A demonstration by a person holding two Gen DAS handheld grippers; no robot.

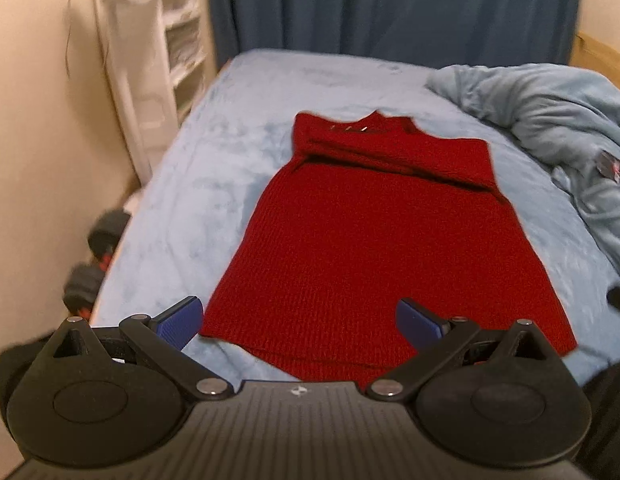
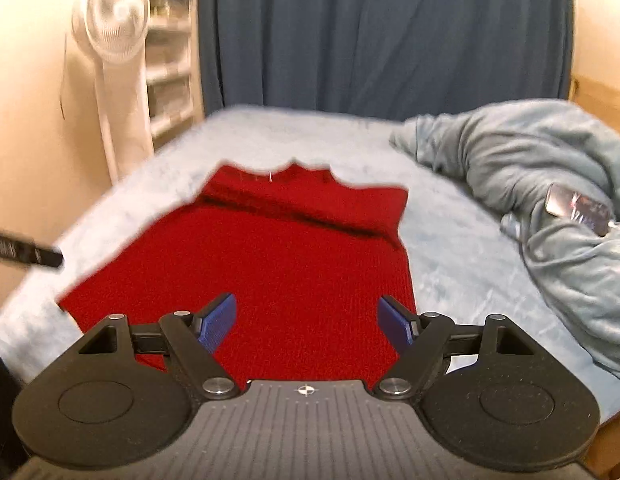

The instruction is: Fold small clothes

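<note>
A red knit sweater (image 1: pixel 370 248) lies flat on the light blue bed (image 1: pixel 214 184), collar at the far end, with its sleeves folded across the chest. It also shows in the right wrist view (image 2: pixel 294 264). My left gripper (image 1: pixel 300 322) is open and empty, hovering over the sweater's near hem toward its left corner. My right gripper (image 2: pixel 308 320) is open and empty, hovering over the near hem toward the sweater's right side. Part of the left gripper's body (image 2: pixel 26 254) shows at the left edge of the right wrist view.
A rumpled grey-blue blanket (image 2: pixel 550 208) is heaped on the bed's right side with a phone (image 2: pixel 578 208) on it. A white fan (image 2: pixel 114 28) and shelves stand left of the bed. A dark blue curtain (image 2: pixel 390 40) hangs behind. Dumbbells (image 1: pixel 94 256) lie on the floor at left.
</note>
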